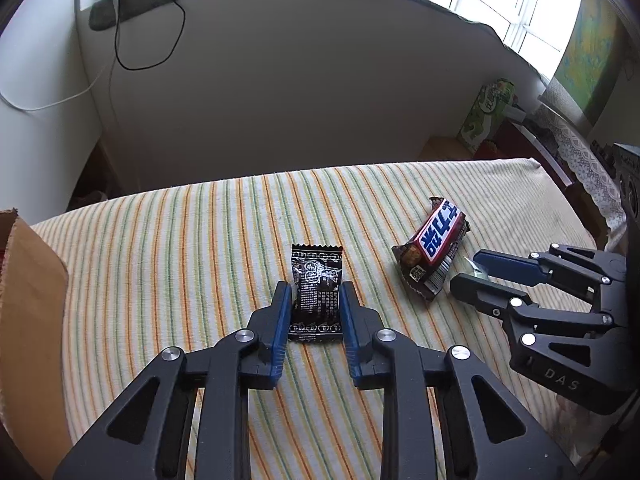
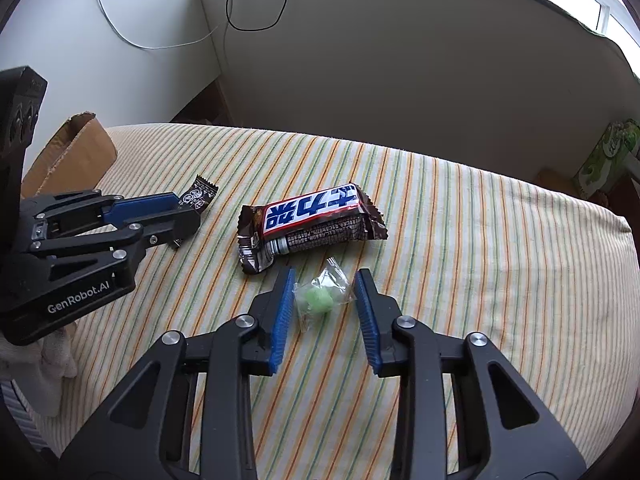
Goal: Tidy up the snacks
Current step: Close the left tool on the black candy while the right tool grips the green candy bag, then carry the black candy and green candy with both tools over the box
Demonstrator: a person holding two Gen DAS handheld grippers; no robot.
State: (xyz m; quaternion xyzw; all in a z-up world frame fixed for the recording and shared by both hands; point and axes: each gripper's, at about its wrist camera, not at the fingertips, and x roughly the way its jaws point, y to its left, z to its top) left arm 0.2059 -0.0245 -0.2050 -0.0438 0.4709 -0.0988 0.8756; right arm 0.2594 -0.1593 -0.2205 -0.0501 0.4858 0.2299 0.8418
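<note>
1. Left claw (image 1: 315,300): both blue pads press the sides of the black candy packet (image 1: 316,294), which lies flat on the striped tabletop (image 1: 180,248). State: pinching the packet, not yet lifted.
2. Right claw (image 2: 325,300): the left pad touches the clear wrapper of the green candy (image 2: 318,300); the right pad stands just beside the wrapper's edge with a small gap showing. State: narrowed around the candy, grip not yet complete as far as this view shows.
3. Chocolate bar (image 2: 312,224): lies on the tabletop just beyond the right claw, between the two claws, touched by neither.
4. Cardboard box (image 1: 28,300): sits at the left edge of the tabletop, flap open. It is the probable destination; its contents are hidden.
5. Progress, as judged: early to middle. Three snacks remain on the tabletop. Remaining work: lift both small items, transfer them, then collect the chocolate bar.
</note>
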